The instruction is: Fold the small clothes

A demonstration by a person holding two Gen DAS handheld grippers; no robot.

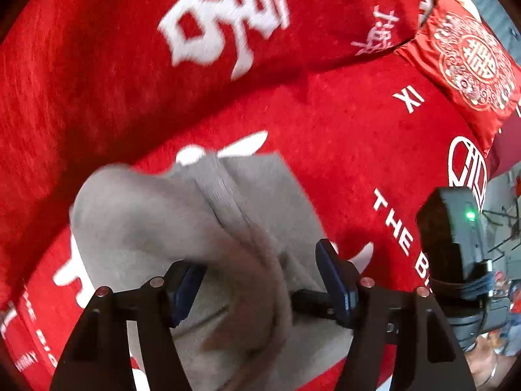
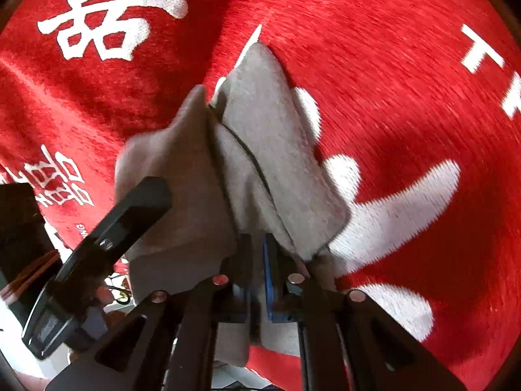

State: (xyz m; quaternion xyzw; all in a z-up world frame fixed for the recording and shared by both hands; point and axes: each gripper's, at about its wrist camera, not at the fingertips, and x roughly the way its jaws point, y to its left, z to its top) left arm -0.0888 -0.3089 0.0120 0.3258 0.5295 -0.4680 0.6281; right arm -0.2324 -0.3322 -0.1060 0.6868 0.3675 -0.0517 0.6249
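Red blanket [image 1: 325,130] w/ white lettering

One grey garment [image 1: 182,228] lying; two red blankets [image 1: 342,150] showing; one red cushion [image 1: 469,65] sitting; two grippers [image 1: 260,283] showing.

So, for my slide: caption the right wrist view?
Right claw pinching grey garment over red blanket.

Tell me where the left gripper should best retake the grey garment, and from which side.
Probably the thick ribbed band running across the grey garment, taken from above with the left gripper, jaws astride it. It stands proud of the red blanket; the right gripper already pinches another edge.
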